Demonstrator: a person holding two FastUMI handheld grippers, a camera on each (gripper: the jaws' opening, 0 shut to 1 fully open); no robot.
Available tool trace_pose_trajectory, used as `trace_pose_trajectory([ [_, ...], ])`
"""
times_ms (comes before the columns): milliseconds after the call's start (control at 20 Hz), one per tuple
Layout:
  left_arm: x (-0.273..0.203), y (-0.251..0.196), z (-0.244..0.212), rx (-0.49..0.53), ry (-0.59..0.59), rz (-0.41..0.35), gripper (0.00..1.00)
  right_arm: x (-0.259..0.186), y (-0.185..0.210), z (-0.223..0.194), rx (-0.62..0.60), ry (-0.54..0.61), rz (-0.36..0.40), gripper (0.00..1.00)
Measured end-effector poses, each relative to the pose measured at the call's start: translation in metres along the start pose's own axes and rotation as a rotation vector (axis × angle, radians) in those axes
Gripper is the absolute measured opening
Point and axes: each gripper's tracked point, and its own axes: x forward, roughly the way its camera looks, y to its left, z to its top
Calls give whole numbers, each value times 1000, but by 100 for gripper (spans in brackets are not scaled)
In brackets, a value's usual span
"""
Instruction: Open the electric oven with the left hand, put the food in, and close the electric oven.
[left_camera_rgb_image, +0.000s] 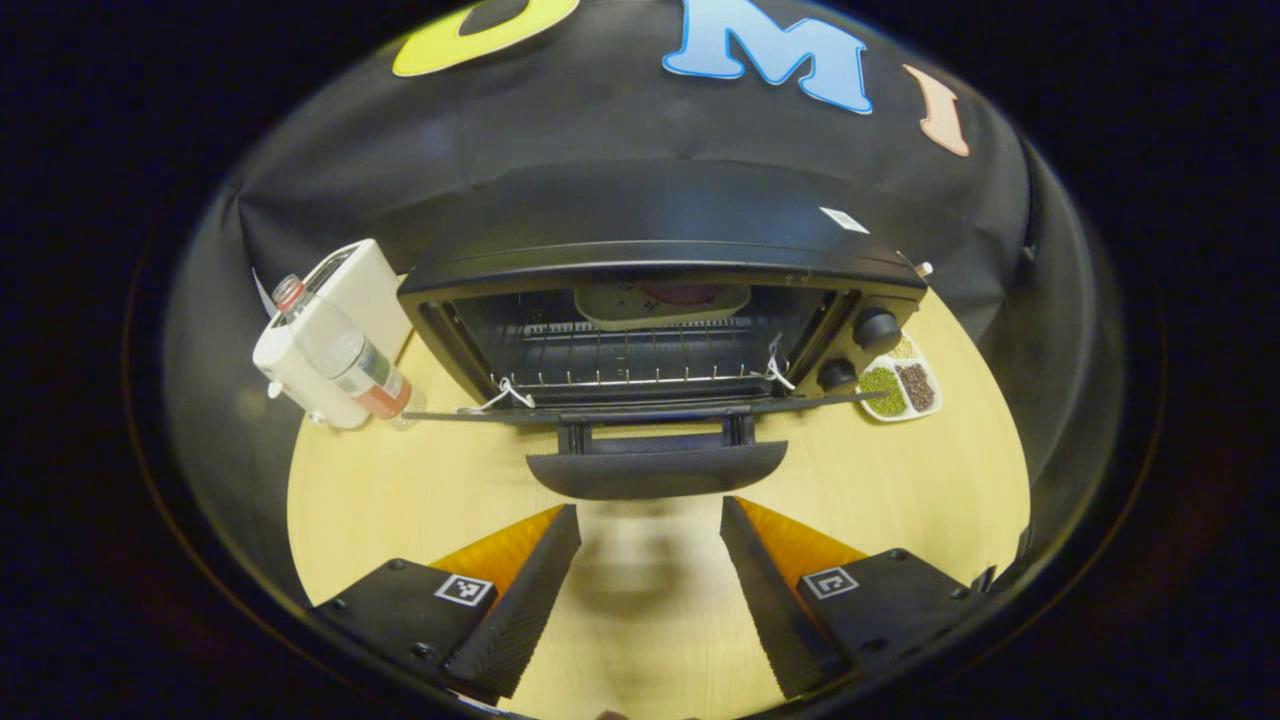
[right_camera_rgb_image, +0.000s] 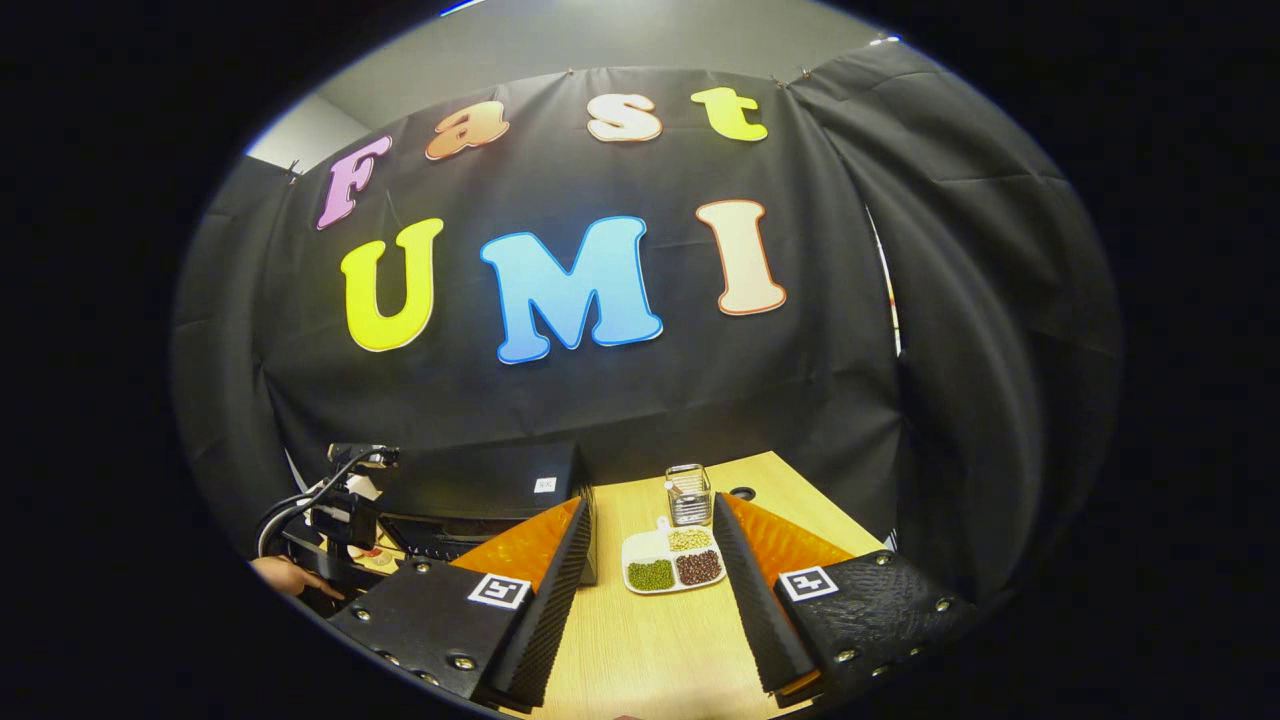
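One black electric oven (left_camera_rgb_image: 660, 300) at frame centre, door down, one plate of food (left_camera_rgb_image: 662, 303) inside; left gripper (left_camera_rgb_image: 650, 590) and right gripper (right_camera_rgb_image: 648, 600) both gape empty.

The oven (left_camera_rgb_image: 660, 300) was a black countertop unit standing on the table straight ahead of the left gripper (left_camera_rgb_image: 650, 590), its front facing that gripper. Its door (left_camera_rgb_image: 640, 410) hung fully open, folded down level, with the curved dark handle (left_camera_rgb_image: 656, 470) at its outer edge just beyond the gripper's spread fingertips and not touching them. Inside, a wire rack (left_camera_rgb_image: 630, 355) ran across the cavity, and the food (left_camera_rgb_image: 662, 300), a pale tray with something reddish on it, sat at the back of the rack. Two round knobs (left_camera_rgb_image: 876, 330) stood one above the other on the panel to the gripper's right. In the right gripper view, the oven's top (right_camera_rgb_image: 490, 482) lay ahead and to the left of the right gripper (right_camera_rgb_image: 650, 610).
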Motion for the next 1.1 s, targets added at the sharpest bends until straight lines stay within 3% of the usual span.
trace_pose_trajectory([
  [100,-3,3,1,-7,-9,7,100,0,-3,-1,3,4,-3,76],
  [350,-23,4,17,-11,-88,45,97,0,-7,-3,-5,5,-5,76],
  [600,-83,-11,63,-52,-369,35,100,3,-19,20,-55,-41,-5,76],
  [650,-103,-17,71,-57,-434,27,96,5,-21,26,-64,-54,0,76],
  [900,-209,-33,111,-94,-739,28,96,10,-20,60,-112,-95,53,76],
  [950,-228,-36,118,-85,-789,35,100,11,-18,61,-120,-82,71,78],
  [1000,-241,-42,122,-73,-818,35,96,13,-14,64,-123,-81,99,82],
  [1100,-255,-55,123,-40,-840,48,97,15,-11,71,-119,-97,146,86],
])
